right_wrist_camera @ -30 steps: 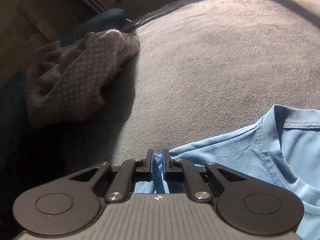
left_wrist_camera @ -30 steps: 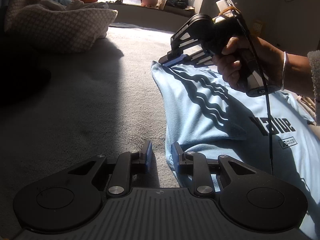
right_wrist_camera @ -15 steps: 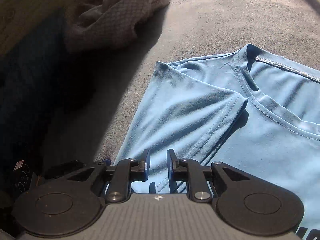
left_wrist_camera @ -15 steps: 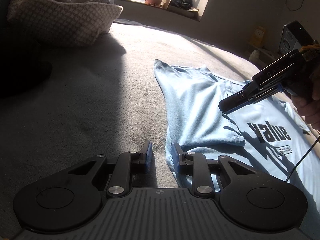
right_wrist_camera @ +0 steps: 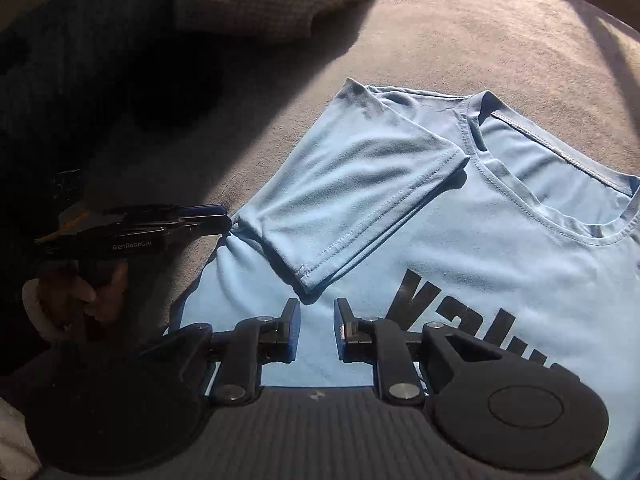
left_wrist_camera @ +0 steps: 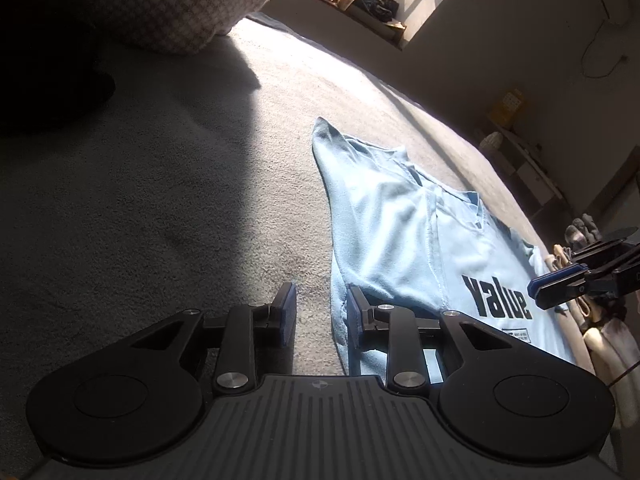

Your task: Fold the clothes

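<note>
Looking along the left gripper [left_wrist_camera: 316, 316], we see its jaws standing well apart with nothing between them, its right finger just at the tee's [left_wrist_camera: 404, 236] folded side edge. The right gripper [right_wrist_camera: 316, 328] hovers over the chest with jaws likewise parted and empty. The tee lies face up on the grey bed [left_wrist_camera: 160, 200], one sleeve [right_wrist_camera: 352, 184] turned in across the chest, its cuff pointing toward 6 o'clock in the right view, the neckline at 2 o'clock. We judge the main risk to be a shallow pinch: thin knit lying doubled at that edge could let one layer slip free, dragging the sleeve back open. Lifting unevenly between the two grippers could skew the fold line and bunch the print. The patterned blanket [left_wrist_camera: 160, 4] at 11 o'clock lies well clear.
</note>
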A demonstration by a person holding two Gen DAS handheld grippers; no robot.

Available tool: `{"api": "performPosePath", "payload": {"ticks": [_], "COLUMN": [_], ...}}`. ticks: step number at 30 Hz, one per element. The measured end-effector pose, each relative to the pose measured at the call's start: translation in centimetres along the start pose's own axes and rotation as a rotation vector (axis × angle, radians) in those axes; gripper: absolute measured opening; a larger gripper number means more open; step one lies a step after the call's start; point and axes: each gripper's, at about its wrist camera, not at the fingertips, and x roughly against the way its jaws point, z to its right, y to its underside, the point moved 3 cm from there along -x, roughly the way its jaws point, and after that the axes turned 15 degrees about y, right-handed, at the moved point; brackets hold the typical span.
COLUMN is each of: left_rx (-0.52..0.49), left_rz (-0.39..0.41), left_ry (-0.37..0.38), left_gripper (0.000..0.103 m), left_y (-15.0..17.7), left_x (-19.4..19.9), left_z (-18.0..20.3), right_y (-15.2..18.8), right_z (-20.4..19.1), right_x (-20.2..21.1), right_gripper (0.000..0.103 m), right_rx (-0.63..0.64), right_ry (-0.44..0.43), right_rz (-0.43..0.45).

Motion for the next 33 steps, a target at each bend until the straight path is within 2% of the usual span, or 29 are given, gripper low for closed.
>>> {"api": "performPosePath", "payload": {"ticks": [6, 12, 15, 19, 23, 25, 28, 33], "left_rx": [-0.048, -0.188, -0.272, -0.345, -0.42, -0.49, -0.586, -0.625], "left_rz": [-0.003, -0.063, -0.108, -0.175, -0.26, -0.291, -0.287, -0.231], "left_ry": [-0.07, -0.101, -0.101, -0.095, -0.088, -0.088, -0.063, 0.0], "left_gripper": [0.034, 0.038, 0.04, 0.042, 0.042, 0.042, 0.042, 0.042], "left_y": [-1.7, -5.1, -6.2, -6.4, -5.0, -4.1, -3.1, -1.7], "left_x": [0.6, -1.9, -4.5, -9.0, -14.3, -17.1, -21.5, -28.9], "left_z": [2.1, 7.8, 11.7, 16.6, 21.1, 23.1, 25.9, 29.6], "right_y": [7.0, 14.2, 18.2, 21.2, 22.2, 22.3, 22.1, 21.8], "right_z": [10.0, 20.2, 25.2, 30.4, 34.3, 35.9, 37.6, 38.5], "right_x": [6.9, 13.9, 12.4, 9.7, 6.7, 4.6, 2.1, 0.8], "right_gripper": [0.027, 0.033, 0.033, 0.034, 0.034, 0.034, 0.034, 0.033], "right_rx": [-0.357, -0.714, -0.925, -1.151, -1.315, -1.38, -1.427, -1.434], "right_ry": [0.063, 0.125, 0.13, 0.091, 0.051, 0.026, 0.01, -0.015], "right_rz": [0.097, 0.194, 0.213, 0.267, 0.32, 0.321, 0.313, 0.367]}}
